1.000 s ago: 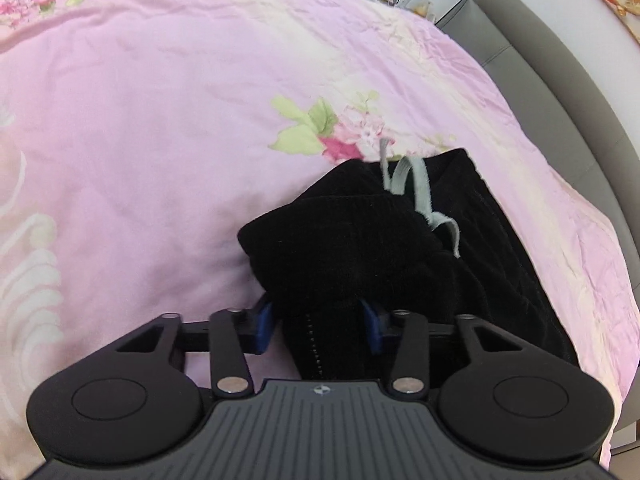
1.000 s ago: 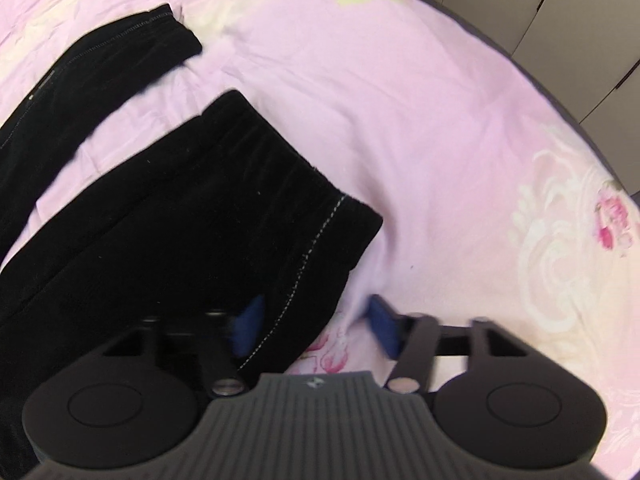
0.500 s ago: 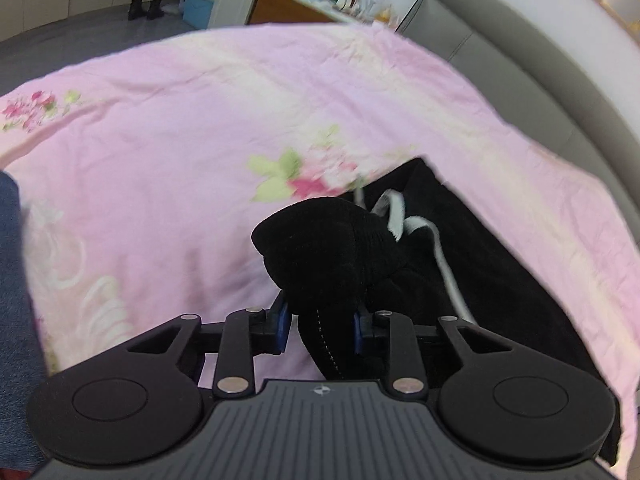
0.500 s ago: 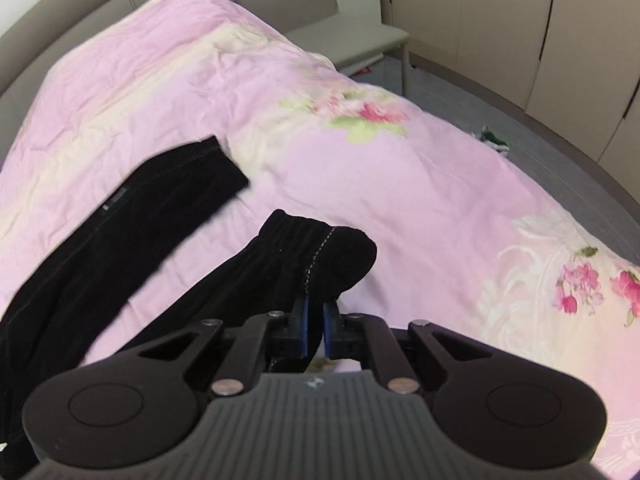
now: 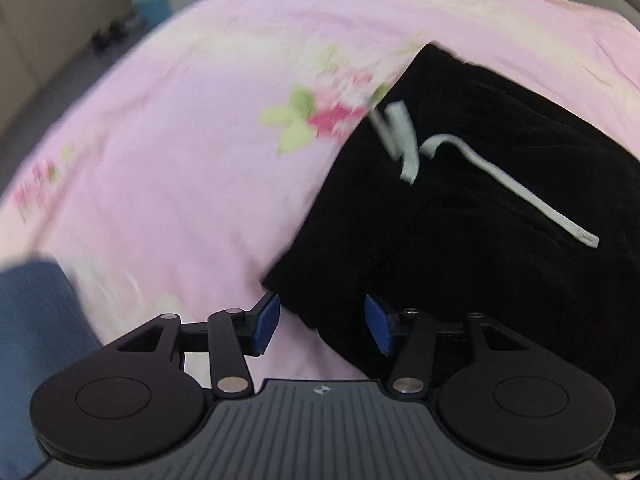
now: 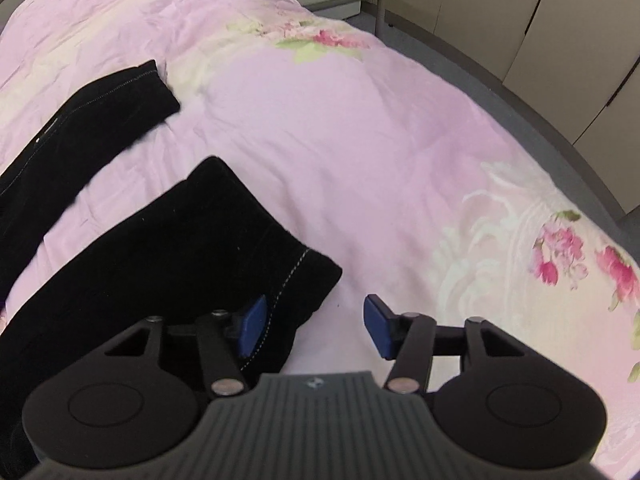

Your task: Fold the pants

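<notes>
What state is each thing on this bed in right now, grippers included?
Left gripper: open, just released, pants' waist corner loose between its jaws.
Right gripper: open, just released, leg cuff beside one pad.
Black pants: unfolded, legs apart.
White drawstring: untied, lying loose.
Pink bedspread: spread, slightly wrinkled.

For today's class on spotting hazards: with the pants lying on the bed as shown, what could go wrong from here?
1. Both tools, left and right, have just been opening; the pants lie unclamped, so the bunched waist may stay crumpled.
2. The white drawstring lies loose on top and could snag a pad.
3. The two legs lie apart, risking a crooked fold.
</notes>
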`<move>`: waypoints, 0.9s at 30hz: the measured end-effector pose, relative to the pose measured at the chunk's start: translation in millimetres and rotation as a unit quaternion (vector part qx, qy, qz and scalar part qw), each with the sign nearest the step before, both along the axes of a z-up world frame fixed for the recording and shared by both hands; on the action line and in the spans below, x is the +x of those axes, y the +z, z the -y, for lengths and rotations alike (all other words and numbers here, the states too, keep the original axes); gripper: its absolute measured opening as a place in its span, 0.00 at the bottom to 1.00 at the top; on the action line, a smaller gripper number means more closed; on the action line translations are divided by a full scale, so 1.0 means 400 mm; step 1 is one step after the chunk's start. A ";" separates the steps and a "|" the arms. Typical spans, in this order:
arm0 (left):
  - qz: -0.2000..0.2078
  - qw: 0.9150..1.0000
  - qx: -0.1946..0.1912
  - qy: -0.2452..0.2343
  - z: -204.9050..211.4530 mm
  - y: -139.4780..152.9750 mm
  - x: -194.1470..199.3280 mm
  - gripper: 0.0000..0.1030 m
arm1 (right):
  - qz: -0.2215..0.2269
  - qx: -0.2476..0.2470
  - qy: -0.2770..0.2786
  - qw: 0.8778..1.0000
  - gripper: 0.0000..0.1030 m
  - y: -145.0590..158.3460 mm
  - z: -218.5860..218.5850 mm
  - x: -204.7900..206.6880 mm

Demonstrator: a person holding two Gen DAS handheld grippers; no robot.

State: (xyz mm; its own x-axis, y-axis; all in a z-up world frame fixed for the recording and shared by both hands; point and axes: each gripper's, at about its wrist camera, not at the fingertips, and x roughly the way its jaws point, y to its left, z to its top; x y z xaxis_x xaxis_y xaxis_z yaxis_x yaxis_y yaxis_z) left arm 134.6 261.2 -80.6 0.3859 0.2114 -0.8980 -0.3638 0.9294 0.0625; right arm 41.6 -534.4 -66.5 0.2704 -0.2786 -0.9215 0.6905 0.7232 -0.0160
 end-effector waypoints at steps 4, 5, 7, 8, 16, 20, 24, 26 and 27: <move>0.045 0.997 0.001 -0.062 0.012 0.080 0.042 0.61 | 0.022 -0.007 0.040 0.999 0.57 0.032 -0.061 0.046; 0.055 0.996 -0.002 -0.074 0.013 0.087 0.068 0.65 | 0.030 -0.009 0.051 0.998 0.57 0.035 -0.083 0.062; 0.068 0.993 -0.008 -0.101 0.015 0.081 0.124 0.68 | 0.039 -0.013 0.072 0.997 0.58 0.032 -0.127 0.100; 0.068 0.991 -0.012 -0.116 0.016 0.068 0.154 0.71 | 0.042 -0.015 0.080 0.996 0.58 0.032 -0.148 0.115; 0.014 0.986 -0.107 -0.127 -0.079 -0.111 0.323 0.74 | 0.021 -0.077 0.174 0.981 0.60 0.010 -0.282 0.204; -0.010 0.976 -0.171 -0.138 -0.123 -0.158 0.339 0.70 | -0.002 -0.111 0.194 0.975 0.60 -0.018 -0.311 0.232; -0.014 0.959 -0.249 -0.138 -0.154 -0.169 0.352 0.53 | -0.018 -0.118 0.200 0.972 0.61 -0.050 -0.336 0.264; -0.030 0.957 -0.256 -0.132 -0.159 -0.178 0.366 0.50 | -0.027 -0.122 0.206 0.970 0.61 -0.067 -0.354 0.280; -0.038 0.957 -0.258 -0.127 -0.162 -0.189 0.373 0.50 | -0.030 -0.123 0.209 0.970 0.61 -0.075 -0.363 0.287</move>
